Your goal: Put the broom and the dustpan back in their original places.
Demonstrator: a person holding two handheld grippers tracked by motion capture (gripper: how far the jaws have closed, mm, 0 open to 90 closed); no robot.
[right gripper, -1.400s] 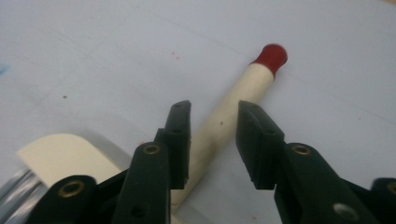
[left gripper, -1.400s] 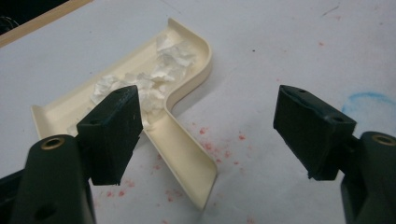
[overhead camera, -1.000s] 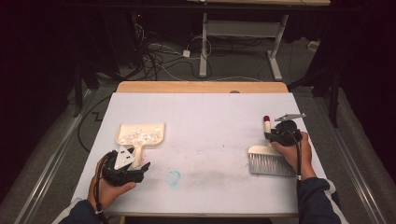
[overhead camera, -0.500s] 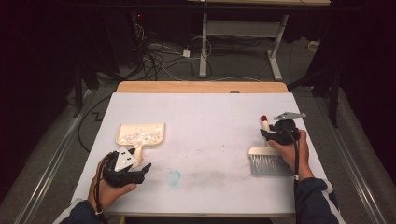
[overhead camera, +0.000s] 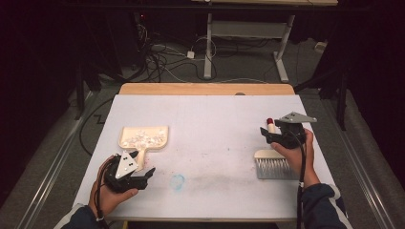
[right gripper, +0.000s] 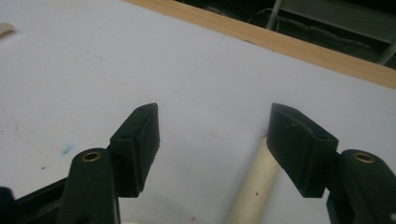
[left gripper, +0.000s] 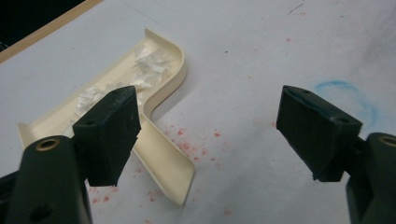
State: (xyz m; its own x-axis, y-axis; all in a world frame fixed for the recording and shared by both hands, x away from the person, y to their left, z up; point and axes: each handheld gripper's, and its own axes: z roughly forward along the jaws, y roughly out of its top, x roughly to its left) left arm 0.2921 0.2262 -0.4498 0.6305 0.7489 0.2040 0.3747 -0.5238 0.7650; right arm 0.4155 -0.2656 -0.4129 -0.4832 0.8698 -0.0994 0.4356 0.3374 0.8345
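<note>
A cream dustpan (overhead camera: 143, 138) holding white paper scraps lies at the table's left. In the left gripper view the dustpan (left gripper: 154, 79) has its handle running under the left jaw. My left gripper (overhead camera: 143, 165) (left gripper: 210, 126) rests open just in front of that handle. At the right lies a hand brush (overhead camera: 272, 164) with grey bristles and a red-tipped handle. My right gripper (overhead camera: 266, 133) (right gripper: 215, 140) hovers over the brush handle (right gripper: 254, 186). Its jaws have just been opening, and nothing is between the pads.
The white table top (overhead camera: 215, 124) carries a faint blue mark (overhead camera: 177, 180) (left gripper: 345, 93) and red specks near the front middle. A wooden edge (overhead camera: 205, 89) (right gripper: 280, 42) runs along the far side. Cables and desk legs lie on the floor beyond.
The right gripper's jaws have opened off the brush handle and the hand has lifted a little. The brush stays on the table. The left hand has not moved.
</note>
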